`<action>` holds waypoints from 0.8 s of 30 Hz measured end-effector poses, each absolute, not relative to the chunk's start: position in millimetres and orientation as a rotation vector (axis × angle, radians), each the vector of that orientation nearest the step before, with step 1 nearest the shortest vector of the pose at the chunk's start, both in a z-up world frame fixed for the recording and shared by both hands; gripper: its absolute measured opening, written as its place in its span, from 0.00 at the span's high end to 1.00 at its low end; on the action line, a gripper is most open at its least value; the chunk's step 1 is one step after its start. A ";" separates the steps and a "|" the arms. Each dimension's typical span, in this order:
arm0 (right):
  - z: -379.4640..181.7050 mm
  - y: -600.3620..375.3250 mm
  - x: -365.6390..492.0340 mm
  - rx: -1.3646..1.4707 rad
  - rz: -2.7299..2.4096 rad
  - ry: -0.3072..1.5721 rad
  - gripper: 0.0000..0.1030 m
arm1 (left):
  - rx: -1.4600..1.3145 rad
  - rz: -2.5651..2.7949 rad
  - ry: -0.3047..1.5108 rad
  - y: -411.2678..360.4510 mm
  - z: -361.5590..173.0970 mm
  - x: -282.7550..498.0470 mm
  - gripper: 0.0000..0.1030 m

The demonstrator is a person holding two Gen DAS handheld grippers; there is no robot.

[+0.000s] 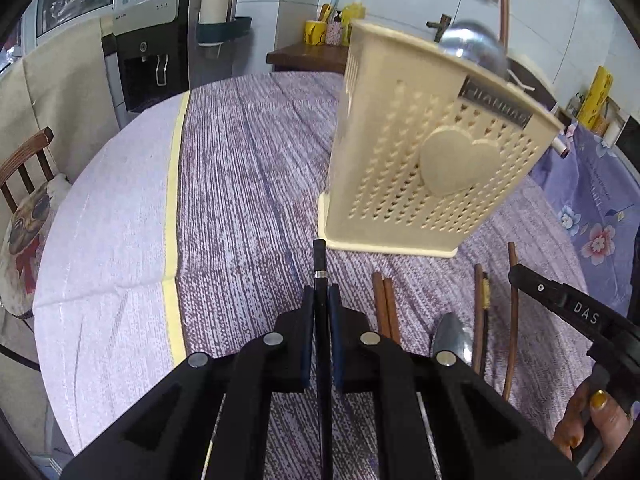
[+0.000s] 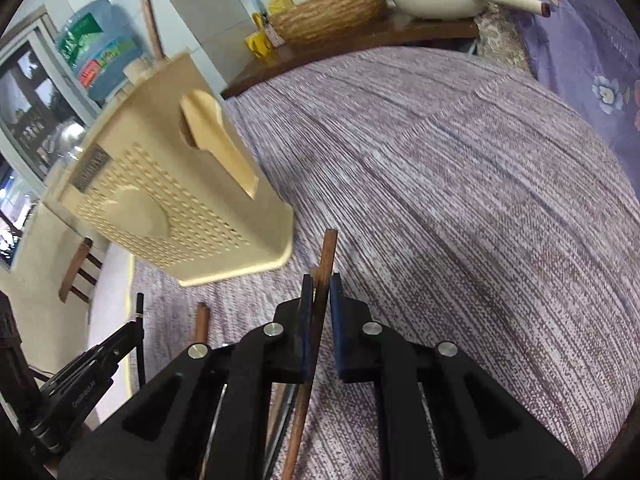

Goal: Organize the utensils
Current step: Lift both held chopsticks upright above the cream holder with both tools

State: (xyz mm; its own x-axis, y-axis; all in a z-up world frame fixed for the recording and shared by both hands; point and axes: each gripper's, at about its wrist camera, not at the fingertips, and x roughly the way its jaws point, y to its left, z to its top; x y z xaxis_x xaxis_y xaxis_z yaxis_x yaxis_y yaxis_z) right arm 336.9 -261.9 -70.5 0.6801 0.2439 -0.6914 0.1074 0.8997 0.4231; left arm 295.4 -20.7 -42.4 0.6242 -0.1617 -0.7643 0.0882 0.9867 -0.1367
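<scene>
A cream perforated utensil holder (image 1: pixel 432 152) with a heart on its front stands on the purple tablecloth; it also shows in the right wrist view (image 2: pixel 168 208). My left gripper (image 1: pixel 320 296) is shut on a black chopstick (image 1: pixel 320 260) that points at the holder's base. My right gripper (image 2: pixel 320 284) is shut on a brown chopstick (image 2: pixel 326 256), to the right of the holder; it shows in the left wrist view (image 1: pixel 516 272) too. Two brown chopsticks (image 1: pixel 386 304), a metal spoon (image 1: pixel 450 336) and two more brown sticks (image 1: pixel 480 312) lie on the cloth.
A metal ladle bowl (image 1: pixel 476 46) shows behind the holder's top. A wooden shelf (image 1: pixel 304 56) with yellow cups stands beyond the table. A chair with a pug cushion (image 1: pixel 24 232) is at the left. A floral cloth (image 1: pixel 600 208) hangs at the right.
</scene>
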 end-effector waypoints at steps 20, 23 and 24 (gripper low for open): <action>40.2 -270.4 268.7 0.300 0.244 0.527 0.92 | -0.084 -0.269 0.647 -14.3 59.4 245.8 0.92; 49.5 -269.5 261.9 0.273 0.239 0.511 0.92 | -0.078 -0.267 0.635 -15.2 64.4 244.5 0.92; 52.2 -270.1 259.8 0.274 0.243 0.506 0.92 | -0.077 -0.265 0.633 -15.4 65.2 244.1 0.92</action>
